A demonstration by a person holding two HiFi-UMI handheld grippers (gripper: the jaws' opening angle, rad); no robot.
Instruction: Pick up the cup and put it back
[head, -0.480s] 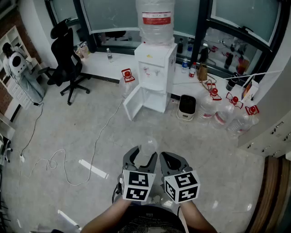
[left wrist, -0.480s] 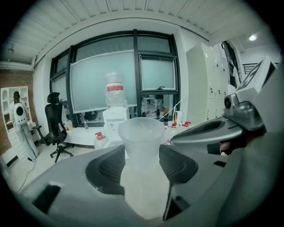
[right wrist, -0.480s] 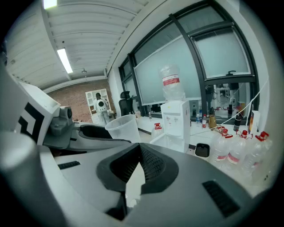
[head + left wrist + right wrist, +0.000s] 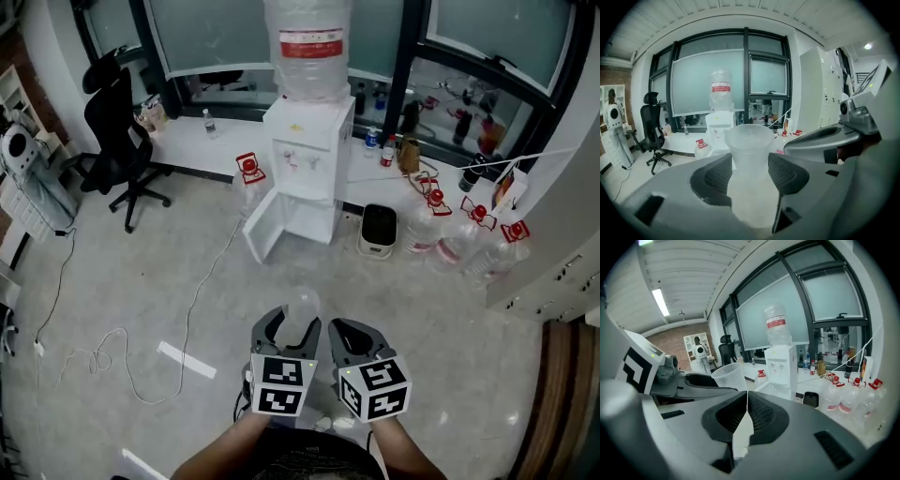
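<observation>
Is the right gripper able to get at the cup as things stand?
Probably yes: the cup, held by the left gripper, is right beside the right gripper with nothing between, though the right jaws are together and must open first.

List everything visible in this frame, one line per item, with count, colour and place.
water dispenser: one, white, by the window, lower door open
large bottle: one, clear with a red label, on top of the water dispenser
water jugs: several, clear with red caps, on the floor right of the water dispenser
office chair: one, black, far left
cable: one, white, trailing across the floor
cup: one, translucent, held in the left tongs
left tongs: grey, closed on the cup
right tongs: grey, closed, empty
</observation>
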